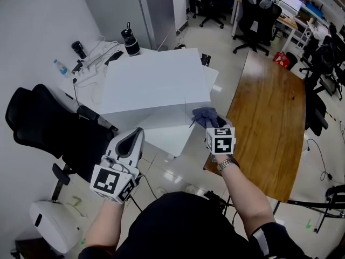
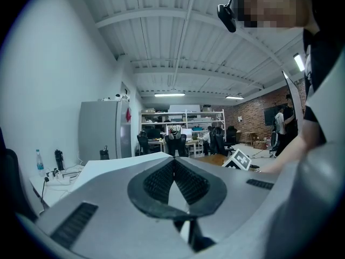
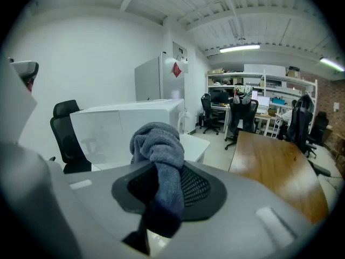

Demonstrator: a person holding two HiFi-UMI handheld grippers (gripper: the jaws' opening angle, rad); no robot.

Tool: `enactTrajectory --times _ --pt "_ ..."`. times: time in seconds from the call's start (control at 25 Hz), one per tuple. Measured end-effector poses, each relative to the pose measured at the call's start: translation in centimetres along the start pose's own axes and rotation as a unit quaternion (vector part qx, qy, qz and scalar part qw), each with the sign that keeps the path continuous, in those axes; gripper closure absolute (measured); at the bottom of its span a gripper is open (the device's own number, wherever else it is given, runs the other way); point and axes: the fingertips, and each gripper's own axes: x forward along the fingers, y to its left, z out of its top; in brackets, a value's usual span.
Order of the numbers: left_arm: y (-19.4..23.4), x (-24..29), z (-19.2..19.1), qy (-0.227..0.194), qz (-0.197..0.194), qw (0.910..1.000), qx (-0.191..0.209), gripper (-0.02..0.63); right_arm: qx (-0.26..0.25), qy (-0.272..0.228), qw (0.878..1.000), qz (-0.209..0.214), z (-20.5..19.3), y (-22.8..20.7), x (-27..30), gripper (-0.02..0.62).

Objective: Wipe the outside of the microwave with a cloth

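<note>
The microwave (image 1: 153, 82) is a large white box on a white table; it also shows in the right gripper view as a white box (image 3: 126, 128) ahead on the left. A grey-blue cloth (image 1: 205, 116) is bunched between the jaws of my right gripper (image 1: 209, 124), just off the microwave's front right corner. In the right gripper view the cloth (image 3: 159, 161) hangs out over the right gripper (image 3: 161, 147), whose pads press on it. My left gripper (image 1: 138, 134) is shut and holds nothing, below the microwave's front left; its pads meet in the left gripper view (image 2: 173, 162).
A black office chair (image 1: 48, 128) stands left of the table. Bottles and cables (image 1: 86, 58) lie behind the microwave. A long wooden table (image 1: 269, 112) runs along the right. A grey cabinet (image 1: 140, 9) stands at the back, with more office chairs (image 1: 253, 15) beyond.
</note>
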Motion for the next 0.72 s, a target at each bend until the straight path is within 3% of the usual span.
enactTrajectory --times 0.32,0.72 --pt "-1.8 0.2 -0.1 -0.002 -0.001 1.0000 -0.001 0.601 -0.014 -0.023 0.999 0.019 1.7 -0.2 -2.4 0.491" --pt "-3.8 0.1 0.3 -0.007 -0.009 0.9999 0.003 0.601 -0.044 -0.072 0.994 0.077 5.6 1.9 -7.7 0.491"
